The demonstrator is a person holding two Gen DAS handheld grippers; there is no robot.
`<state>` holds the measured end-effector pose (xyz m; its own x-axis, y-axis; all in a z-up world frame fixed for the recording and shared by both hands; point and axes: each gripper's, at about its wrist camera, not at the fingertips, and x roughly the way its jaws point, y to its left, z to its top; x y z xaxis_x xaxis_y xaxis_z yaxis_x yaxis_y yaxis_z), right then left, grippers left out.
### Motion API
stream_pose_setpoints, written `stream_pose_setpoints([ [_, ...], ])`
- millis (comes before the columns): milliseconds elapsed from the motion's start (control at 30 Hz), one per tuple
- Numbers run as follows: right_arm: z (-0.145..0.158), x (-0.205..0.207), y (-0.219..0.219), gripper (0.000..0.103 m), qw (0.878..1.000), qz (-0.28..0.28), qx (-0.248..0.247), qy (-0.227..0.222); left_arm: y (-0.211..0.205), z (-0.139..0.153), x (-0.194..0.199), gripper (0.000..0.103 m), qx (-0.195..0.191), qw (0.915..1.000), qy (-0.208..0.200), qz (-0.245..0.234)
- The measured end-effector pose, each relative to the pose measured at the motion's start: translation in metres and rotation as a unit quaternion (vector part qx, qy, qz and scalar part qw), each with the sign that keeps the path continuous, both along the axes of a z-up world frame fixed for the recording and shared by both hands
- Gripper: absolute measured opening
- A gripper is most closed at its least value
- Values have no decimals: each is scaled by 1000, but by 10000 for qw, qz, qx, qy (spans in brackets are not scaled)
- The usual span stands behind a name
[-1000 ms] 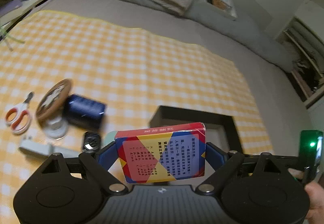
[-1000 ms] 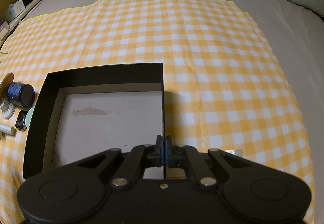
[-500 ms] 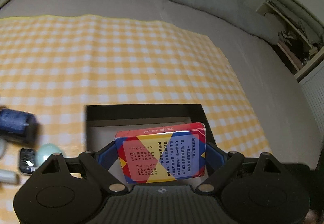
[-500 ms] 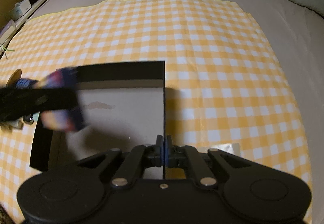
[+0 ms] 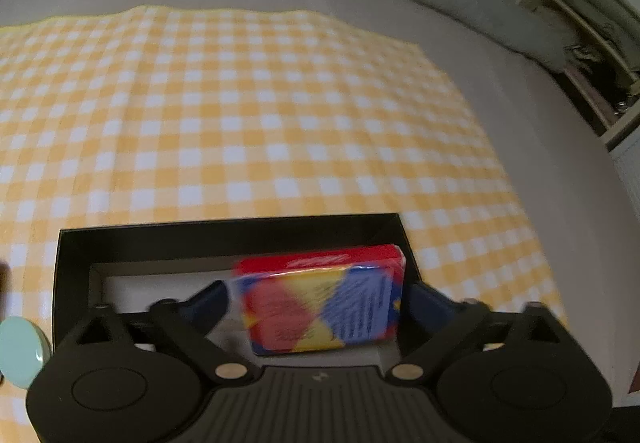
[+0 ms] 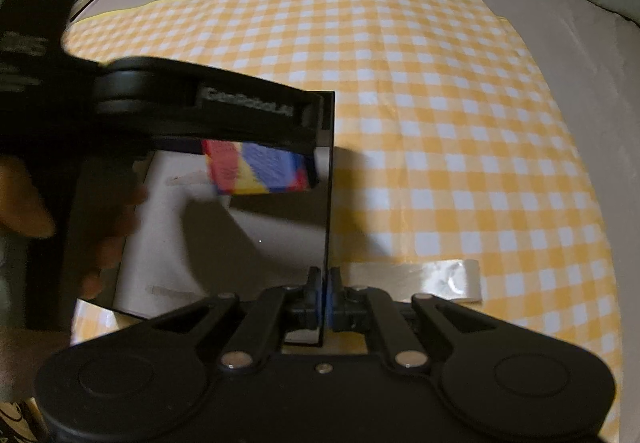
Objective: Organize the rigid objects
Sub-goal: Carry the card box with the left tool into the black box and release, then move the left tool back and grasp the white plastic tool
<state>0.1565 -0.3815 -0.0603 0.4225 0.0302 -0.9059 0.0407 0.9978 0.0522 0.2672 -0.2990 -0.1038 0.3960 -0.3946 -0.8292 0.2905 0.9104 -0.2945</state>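
My left gripper [image 5: 318, 295] has its jaws spread, a gap showing on either side of the colourful card box [image 5: 320, 299], so it no longer pinches it. The card box, red, yellow and blue with printed text, sits low centre in the left wrist view, inside the black tray [image 5: 224, 235], against its right wall; I cannot tell if it rests on the pale floor. In the right wrist view my right gripper [image 6: 323, 295], at lower centre, has its jaws pressed together on the tray's thin right wall. The tray lies on the yellow checked cloth [image 6: 440, 115] over the bed. A mint round object [image 5: 20, 351] shows at the lower left edge.
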Motion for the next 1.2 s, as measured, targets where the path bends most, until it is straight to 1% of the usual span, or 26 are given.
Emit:
stream_pose_setpoints([
  [67,0,1,0,3,10000,-30,-2,21,0,-3,0,101,129,9999,18,63],
  [133,0,2,1,3,10000,-35,9,43,3,-2,-2,101,198,9998,30,21],
  [200,0,2,1,3,10000,-28,11,46,7,1,-6,102,234,9997,36,-20],
  [333,0,3,0,3,10000,-35,22,50,20,15,-18,103,318,9994,-98,-95],
  [700,-3,3,1,4,10000,-16,2,47,49,56,-54,103,375,9987,-319,-150],
  [900,-4,1,0,4,10000,-25,58,1,72,77,-82,103,353,9979,-500,-214],
  [1067,-5,-1,3,4,10000,-48,1,-48,95,87,-106,103,374,9969,-615,-321],
  [1200,-5,-1,3,4,9998,-174,39,-42,114,92,-120,103,442,9954,-732,-426],
])
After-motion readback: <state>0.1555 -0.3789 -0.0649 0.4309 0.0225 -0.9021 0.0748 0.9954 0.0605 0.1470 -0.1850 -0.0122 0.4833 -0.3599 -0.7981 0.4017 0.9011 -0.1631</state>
